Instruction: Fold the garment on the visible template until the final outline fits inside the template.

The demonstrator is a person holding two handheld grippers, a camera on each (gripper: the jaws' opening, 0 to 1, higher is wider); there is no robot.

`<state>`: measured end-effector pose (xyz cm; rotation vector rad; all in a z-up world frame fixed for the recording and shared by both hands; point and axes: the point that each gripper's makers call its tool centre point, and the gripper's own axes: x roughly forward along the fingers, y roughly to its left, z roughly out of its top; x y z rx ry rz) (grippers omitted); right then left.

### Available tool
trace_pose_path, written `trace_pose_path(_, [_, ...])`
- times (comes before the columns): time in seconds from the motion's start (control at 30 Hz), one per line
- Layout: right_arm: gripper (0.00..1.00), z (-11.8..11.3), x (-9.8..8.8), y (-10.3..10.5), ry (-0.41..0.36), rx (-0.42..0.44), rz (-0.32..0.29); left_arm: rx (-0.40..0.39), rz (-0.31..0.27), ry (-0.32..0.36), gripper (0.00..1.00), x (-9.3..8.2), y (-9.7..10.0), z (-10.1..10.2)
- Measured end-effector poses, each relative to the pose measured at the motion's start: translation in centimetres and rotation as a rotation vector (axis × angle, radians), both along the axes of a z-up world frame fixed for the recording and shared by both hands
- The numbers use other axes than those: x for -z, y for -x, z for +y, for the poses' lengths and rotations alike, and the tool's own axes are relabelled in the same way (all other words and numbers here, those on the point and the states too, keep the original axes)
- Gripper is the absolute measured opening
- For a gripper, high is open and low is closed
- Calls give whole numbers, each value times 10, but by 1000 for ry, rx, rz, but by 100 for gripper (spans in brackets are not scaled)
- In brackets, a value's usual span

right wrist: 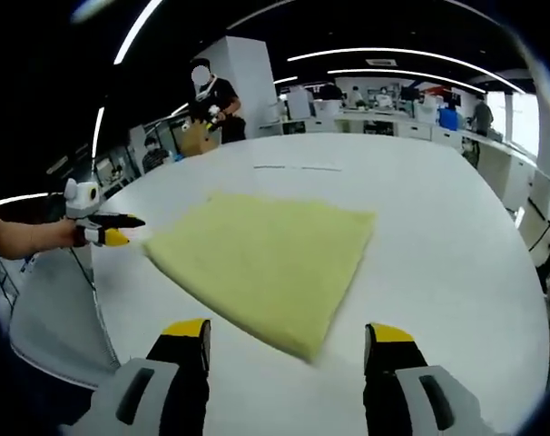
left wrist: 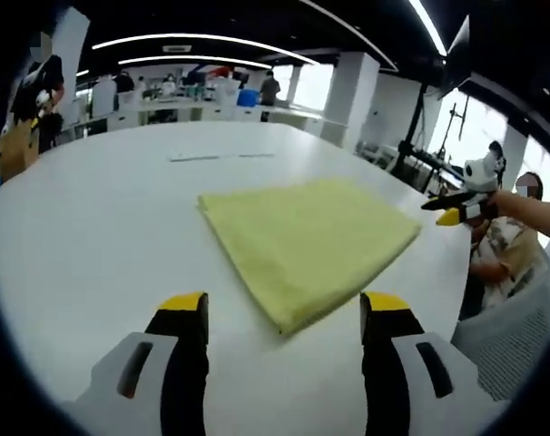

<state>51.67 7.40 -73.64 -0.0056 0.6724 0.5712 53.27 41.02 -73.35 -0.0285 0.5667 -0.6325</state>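
In the left gripper view, at the bottom of the frame, we see the left gripper [left wrist: 284,313] with its yellow-tipped jaws standing well apart and holding nothing; just beyond them, at the centre of the frame, the folded yellow garment [left wrist: 309,243] lies flat on the white table [left wrist: 103,227], its nearest corner between the jaw tips; at the right edge a hand carries the right gripper [left wrist: 456,209] above the table's rim, beside a seated person [left wrist: 502,250]. In the right gripper view the right gripper's own jaws rise from the bottom, likewise spread wide and empty, with the garment's near corner between them; at the left edge the left gripper [right wrist: 107,230] hangs just beside the cloth's left corner, not touching it. Farther up the table we make out thin dark marks [right wrist: 298,167], too small to read; beyond them a standing person [right wrist: 211,100], desks and ceiling light strips [right wrist: 393,56]; no legible writing anywhere.
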Motion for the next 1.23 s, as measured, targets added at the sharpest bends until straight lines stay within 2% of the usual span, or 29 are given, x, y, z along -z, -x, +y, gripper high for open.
trace_pose_path(0.13, [84,7,-12,5,-24,-9,-26,-3,-17,20,78,-11,4,0])
trace_pose_path(0.37, [97,15,-32,14,-61,-6,-58,2,-50,40,93,-30,12,-1])
trace_pose_path(0.47, [99,17,-37,18,-59,-8,-68,5,-66,30,98,-36,16,-1])
trace_pose_path(0.67, [99,13,-46,22,-59,32,-94,5,-82,2,99,-43,23,2])
trace_pose_path(0.8, [99,13,-50,27,-63,57,-101,-25,-90,-4,99,-44,24,8])
trace_pose_path(1.13, [97,8,-46,38,-37,64,-86,-78,-45,40,98,-35,37,12])
trace_pose_path(1.23, [97,5,-48,38,-34,75,-89,-76,-35,28,98,-33,39,15])
